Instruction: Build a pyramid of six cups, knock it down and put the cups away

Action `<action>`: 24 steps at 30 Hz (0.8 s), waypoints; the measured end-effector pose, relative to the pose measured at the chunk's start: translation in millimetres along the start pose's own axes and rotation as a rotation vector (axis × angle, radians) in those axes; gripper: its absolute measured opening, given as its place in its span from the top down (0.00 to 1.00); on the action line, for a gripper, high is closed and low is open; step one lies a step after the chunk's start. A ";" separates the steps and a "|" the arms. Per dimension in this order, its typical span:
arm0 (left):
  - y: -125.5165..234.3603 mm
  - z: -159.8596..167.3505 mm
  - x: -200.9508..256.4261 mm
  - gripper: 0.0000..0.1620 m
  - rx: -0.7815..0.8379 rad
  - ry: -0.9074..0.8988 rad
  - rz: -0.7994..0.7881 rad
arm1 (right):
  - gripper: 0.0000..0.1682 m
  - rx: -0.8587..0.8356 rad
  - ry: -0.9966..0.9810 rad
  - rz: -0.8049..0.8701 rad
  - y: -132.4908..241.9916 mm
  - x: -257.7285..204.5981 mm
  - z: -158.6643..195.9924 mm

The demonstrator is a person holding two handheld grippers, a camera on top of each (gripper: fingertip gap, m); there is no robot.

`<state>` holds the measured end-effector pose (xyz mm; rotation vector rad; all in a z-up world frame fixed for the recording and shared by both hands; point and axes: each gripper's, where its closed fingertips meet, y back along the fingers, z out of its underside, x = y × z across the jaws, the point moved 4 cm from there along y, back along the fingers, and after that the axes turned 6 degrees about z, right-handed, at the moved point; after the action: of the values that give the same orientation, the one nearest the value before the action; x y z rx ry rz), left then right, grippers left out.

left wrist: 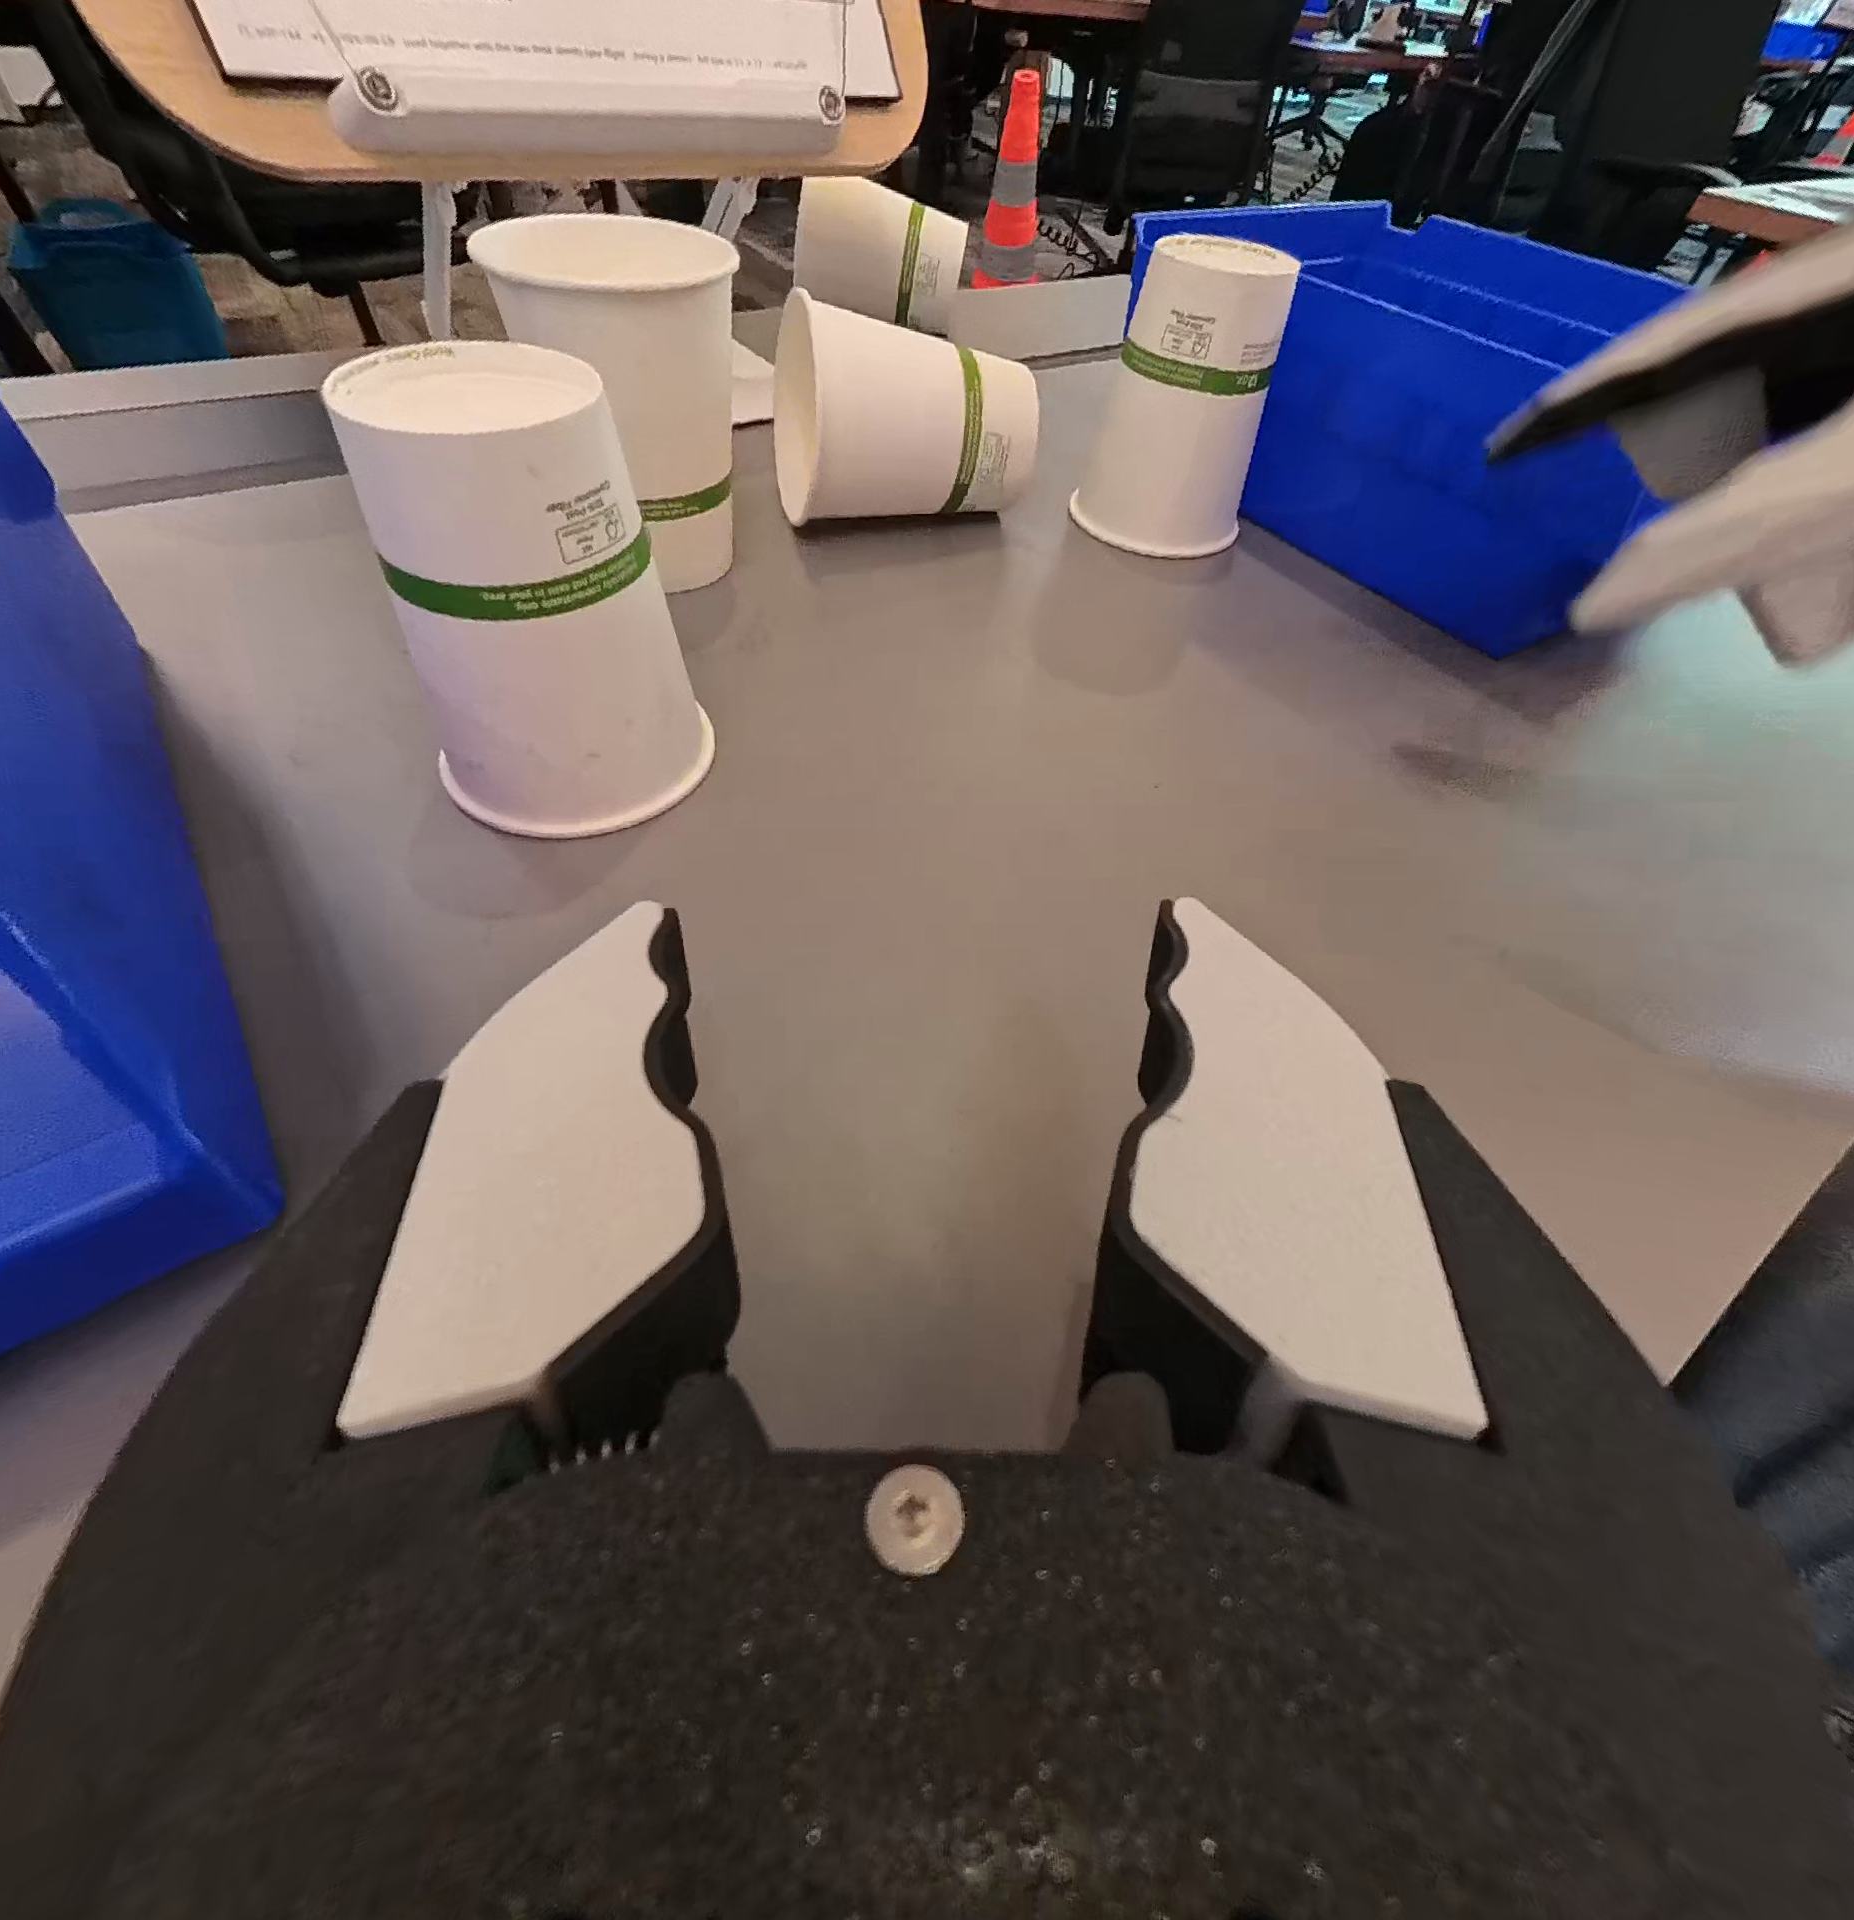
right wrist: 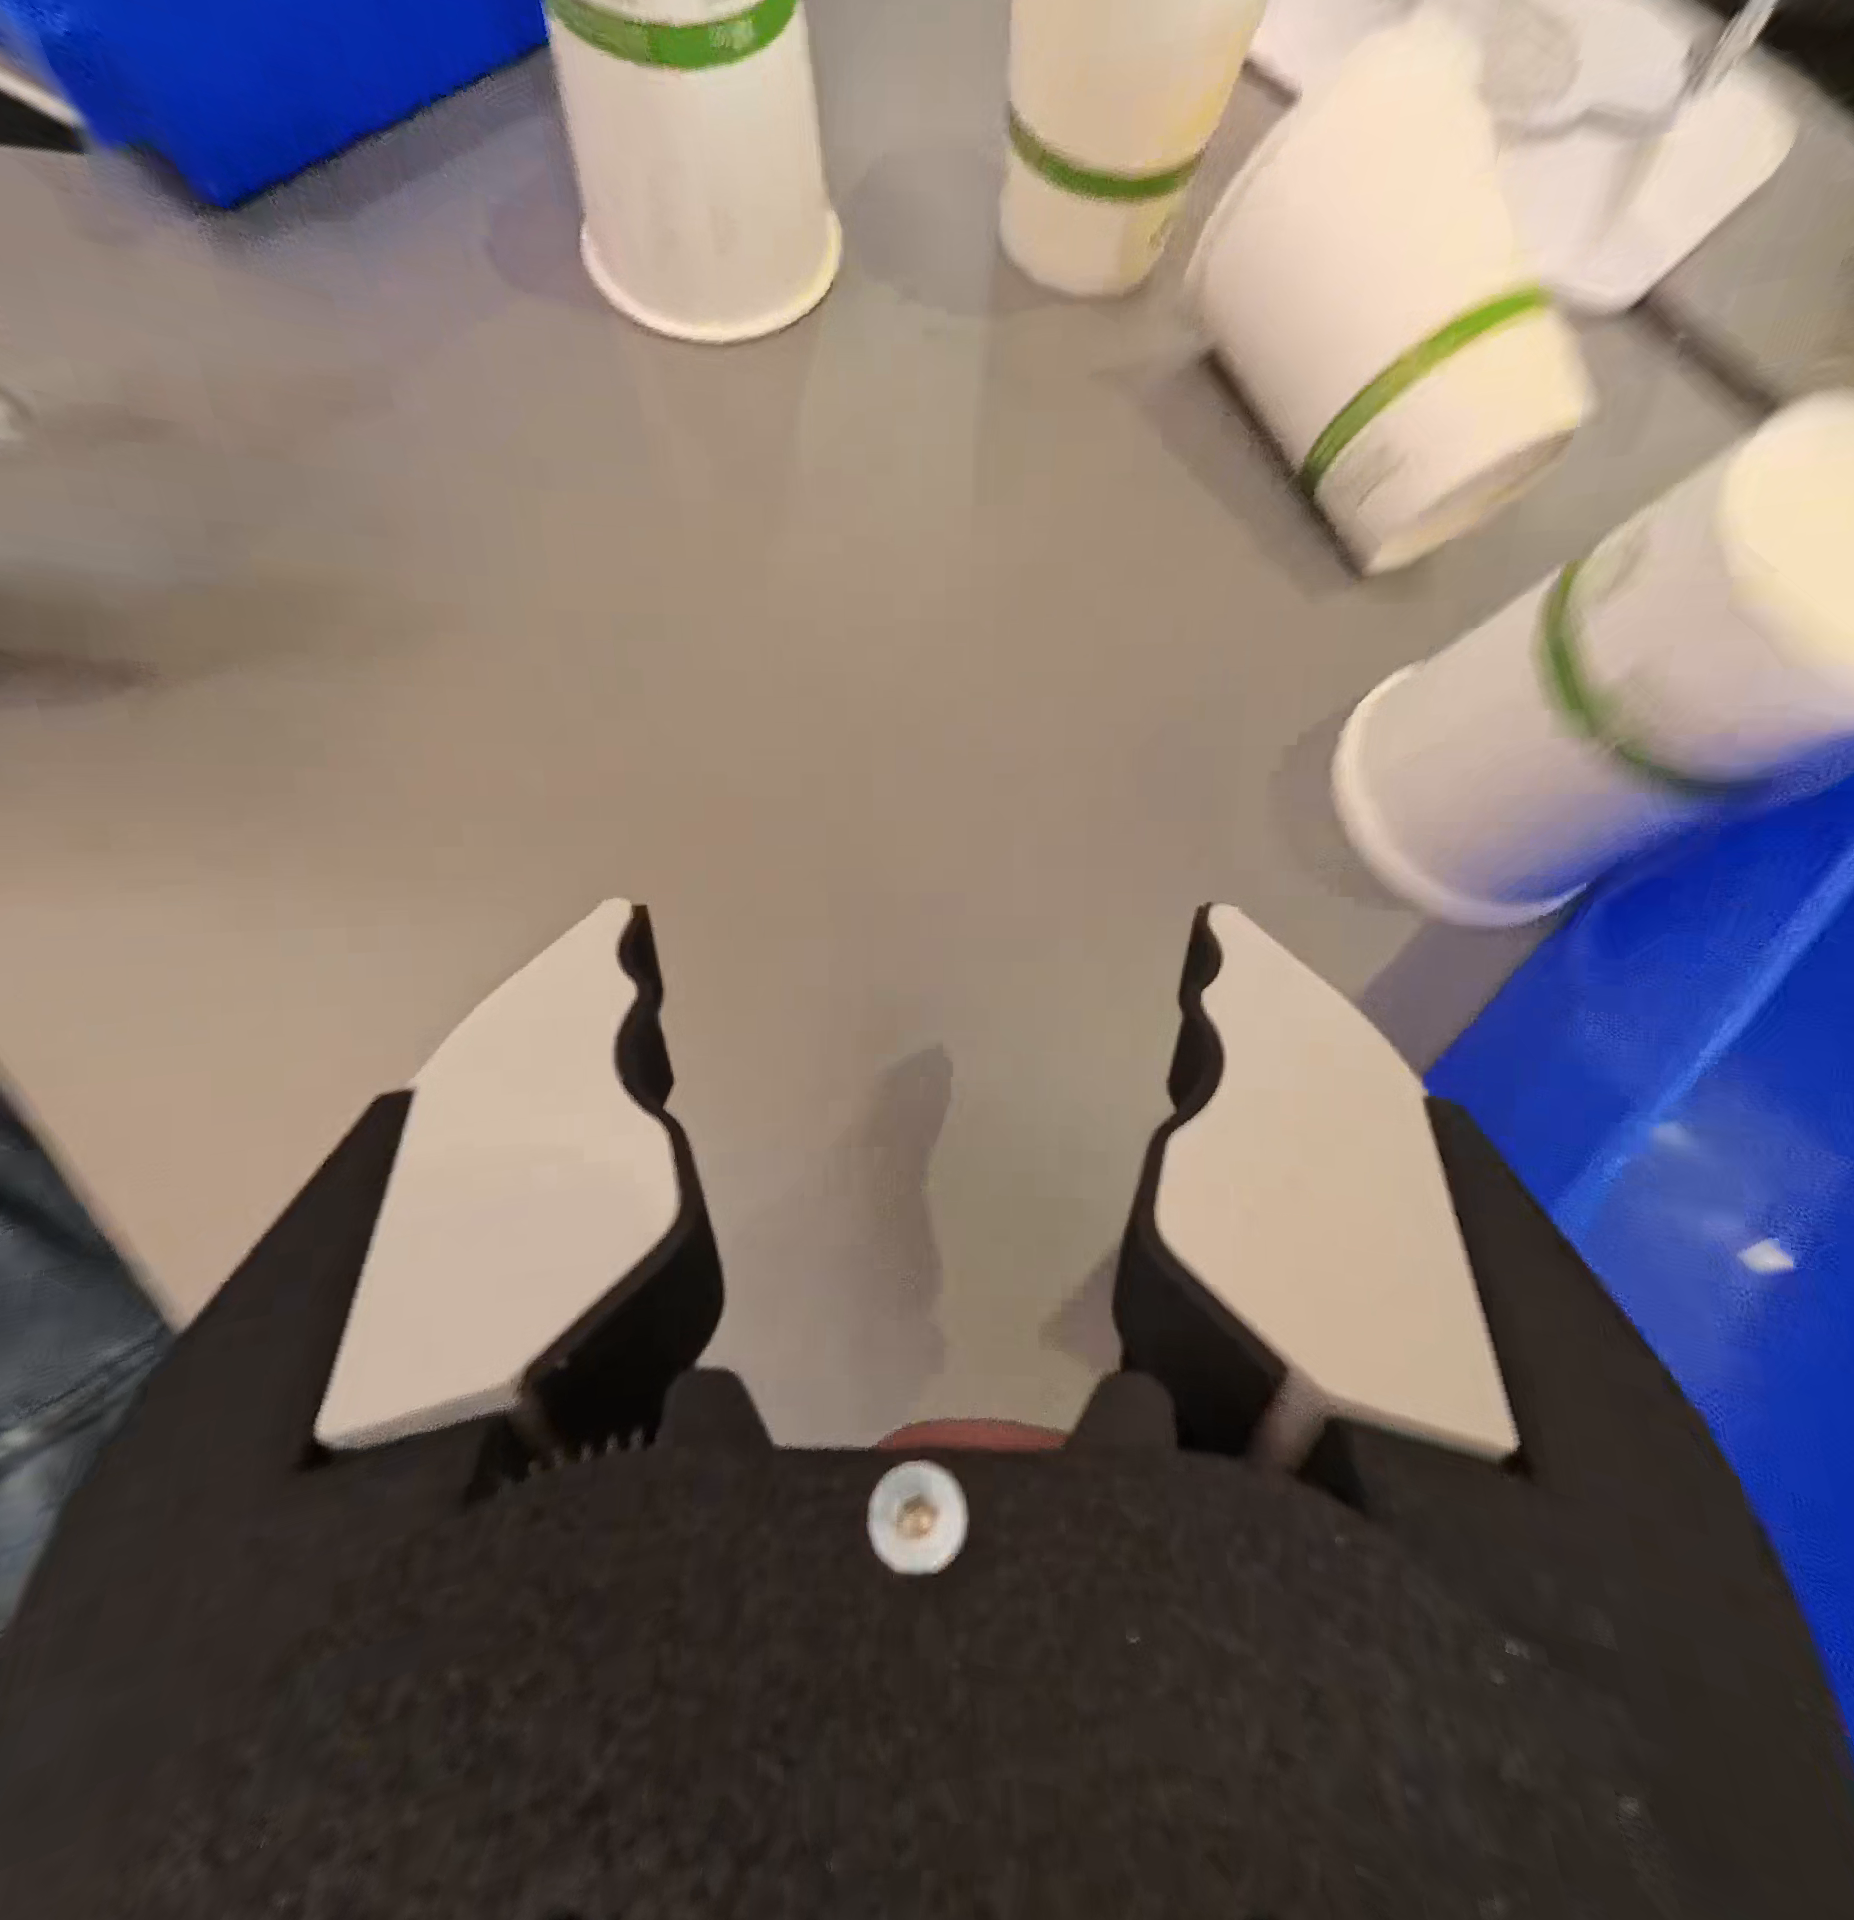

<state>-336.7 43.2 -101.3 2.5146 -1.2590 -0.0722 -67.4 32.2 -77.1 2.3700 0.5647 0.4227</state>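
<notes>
White paper cups with green bands are scattered on the grey table (left wrist: pixel 954 810). In the left wrist view one upside-down cup (left wrist: pixel 533 592) stands near left, an upright cup (left wrist: pixel 632 384) behind it, one cup (left wrist: pixel 892 416) lies on its side, another cup (left wrist: pixel 881 260) lies tilted at the back, and one upside-down cup (left wrist: pixel 1183 405) stands by the right bin. My left gripper (left wrist: pixel 918 914) is open and empty over bare table. My right gripper (right wrist: pixel 918 914) is open and empty; it also shows blurred in the left wrist view (left wrist: pixel 1692 499). The right wrist view shows several cups, one upside-down cup (right wrist: pixel 694 177) at top.
A blue bin (left wrist: pixel 1422 416) stands at the right of the table and another blue bin (left wrist: pixel 81 935) at the left. A tilted wooden board with a paper sheet (left wrist: pixel 549 62) stands behind the cups. An orange cone (left wrist: pixel 1016 177) is on the floor beyond.
</notes>
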 end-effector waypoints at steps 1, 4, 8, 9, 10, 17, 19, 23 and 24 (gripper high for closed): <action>0.6 -0.4 0.1 0.48 0.002 -0.017 -0.005 | 0.44 -0.006 0.061 0.032 -5.0 10.2 -17.6; 1.9 -0.5 -1.4 0.48 -0.001 -0.056 -0.026 | 0.44 -0.050 0.232 0.098 -28.1 40.8 -69.5; -1.1 -0.2 1.6 0.48 -0.001 -0.044 0.002 | 0.44 -0.185 0.396 0.148 -81.2 87.8 -120.7; -2.3 0.2 2.0 0.48 -0.005 -0.045 0.007 | 0.44 -0.228 0.417 0.153 -98.1 100.2 -128.1; -3.3 0.4 2.3 0.48 -0.008 -0.048 0.010 | 0.44 -0.274 0.428 0.146 -115.3 111.0 -132.9; -6.0 5.7 1.0 0.48 -0.047 -0.115 0.001 | 0.43 -0.467 0.435 0.088 -197.1 143.5 -133.5; -6.4 6.4 1.2 0.48 -0.051 -0.127 0.003 | 0.43 -0.496 0.438 0.079 -214.1 144.6 -130.3; -8.0 6.3 2.5 0.48 -0.051 -0.120 0.026 | 0.45 -0.547 0.459 0.087 -241.8 145.1 -124.4; -8.3 6.5 2.5 0.48 -0.052 -0.114 0.031 | 0.44 -0.566 0.472 0.111 -246.0 148.1 -121.9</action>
<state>-330.0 44.2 -109.8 2.4765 -1.3224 -0.2414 -63.8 339.7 -128.9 1.7602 0.4430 1.0572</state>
